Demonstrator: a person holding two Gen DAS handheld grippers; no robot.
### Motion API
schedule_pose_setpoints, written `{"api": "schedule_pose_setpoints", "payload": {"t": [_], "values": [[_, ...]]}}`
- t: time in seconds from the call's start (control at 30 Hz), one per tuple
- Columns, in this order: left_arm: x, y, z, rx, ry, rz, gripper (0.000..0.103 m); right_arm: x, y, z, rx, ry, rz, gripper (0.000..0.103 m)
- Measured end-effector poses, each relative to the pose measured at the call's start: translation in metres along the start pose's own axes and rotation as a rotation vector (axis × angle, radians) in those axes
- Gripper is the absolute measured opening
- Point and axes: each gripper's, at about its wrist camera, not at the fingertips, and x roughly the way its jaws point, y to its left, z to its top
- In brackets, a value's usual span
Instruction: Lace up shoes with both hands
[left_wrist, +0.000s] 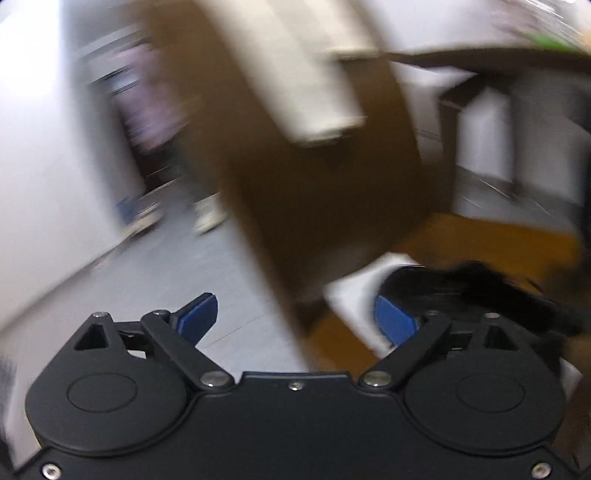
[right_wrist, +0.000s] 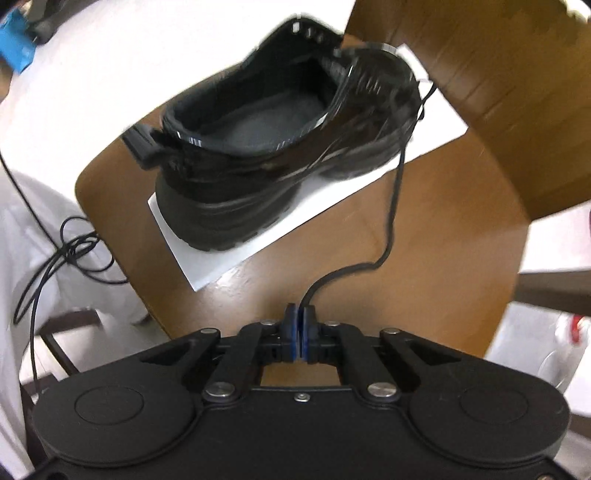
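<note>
A black shoe (right_wrist: 280, 147) stands on a white sheet (right_wrist: 229, 254) on a wooden seat (right_wrist: 424, 236), heel toward me in the right wrist view. A black lace (right_wrist: 391, 218) runs from the shoe's right side down to my right gripper (right_wrist: 299, 317), which is shut on the lace end. My left gripper (left_wrist: 295, 321) is open and empty. The left wrist view is heavily blurred; the shoe shows there as a dark shape (left_wrist: 461, 288) on the white sheet (left_wrist: 354, 295), just past the right fingertip (left_wrist: 395, 321).
A brown chair back (right_wrist: 498, 92) rises behind the shoe and also shows in the left wrist view (left_wrist: 314, 177). Black cables (right_wrist: 70, 254) coil at the left on a white surface. A grey floor (left_wrist: 166, 288) lies below the left gripper.
</note>
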Motion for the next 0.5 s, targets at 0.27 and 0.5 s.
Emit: {"api": "schedule_pose_setpoints", "payload": {"t": [0.27, 0.5], "values": [[0.0, -0.101, 0.061, 0.4, -0.043, -0.279, 0.094, -0.043, -0.01, 0.008, -0.084, -0.01, 0.057, 0.003], [0.007, -0.154, 0.069, 0.548, -0.068, -0.44, 0.094, -0.078, -0.013, 0.003, -0.083, -0.027, 0.111, 0.003]]}}
